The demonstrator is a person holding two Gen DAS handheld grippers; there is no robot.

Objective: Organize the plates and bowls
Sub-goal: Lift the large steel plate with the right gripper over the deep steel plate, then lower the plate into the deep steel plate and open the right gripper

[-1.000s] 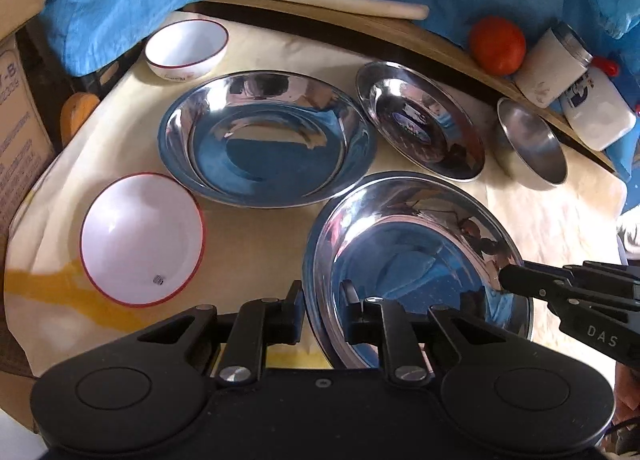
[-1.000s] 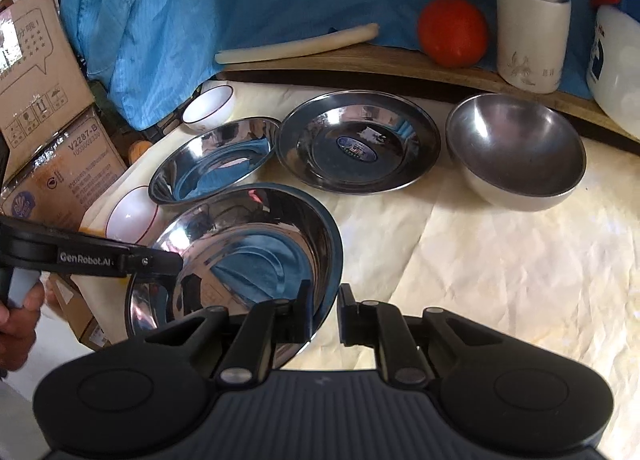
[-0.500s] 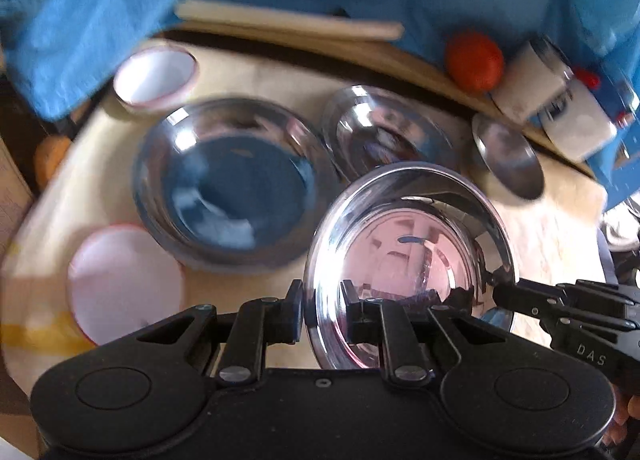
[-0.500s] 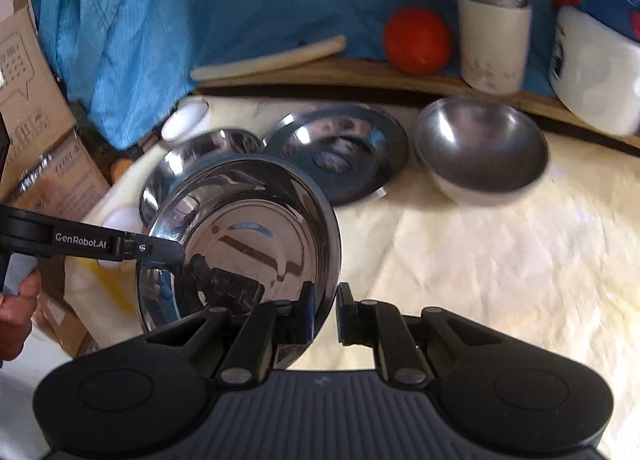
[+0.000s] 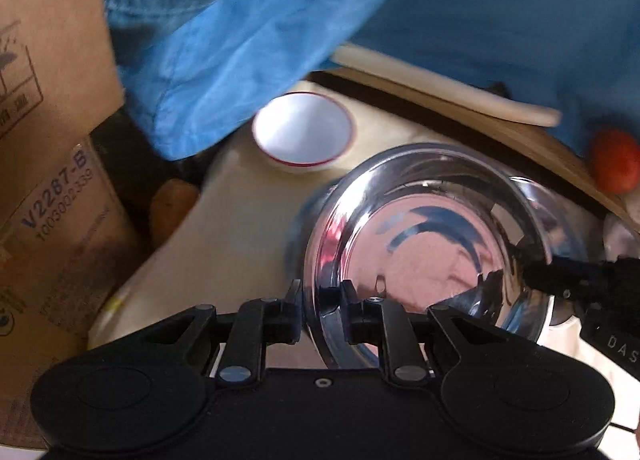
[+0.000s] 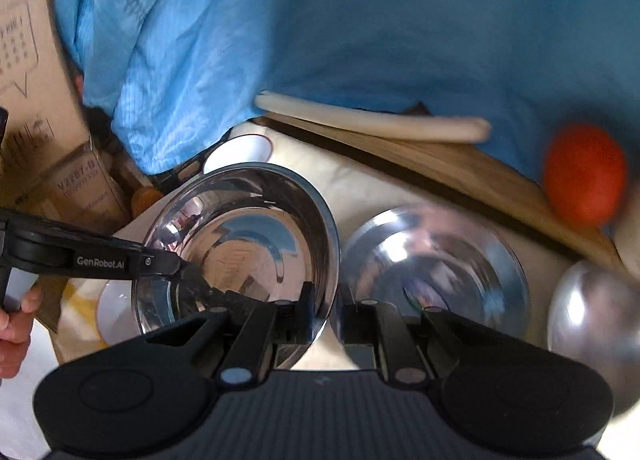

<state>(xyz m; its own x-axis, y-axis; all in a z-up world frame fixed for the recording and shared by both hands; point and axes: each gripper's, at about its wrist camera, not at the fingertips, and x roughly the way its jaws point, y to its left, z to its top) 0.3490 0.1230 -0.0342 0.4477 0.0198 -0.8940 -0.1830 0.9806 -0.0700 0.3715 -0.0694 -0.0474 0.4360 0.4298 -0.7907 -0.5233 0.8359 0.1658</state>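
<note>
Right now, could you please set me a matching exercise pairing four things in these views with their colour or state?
Things:
1. steel plate
2. small bowl
3. round fruit
4. cloth

Descriptions:
A. blue, draped behind
B. white with red rim, on the table
C. orange-red, on the wooden board
D. gripped at its rim by both the left gripper and the right gripper

Pairs: 1-D, 2-B, 3-C, 4-A
</note>
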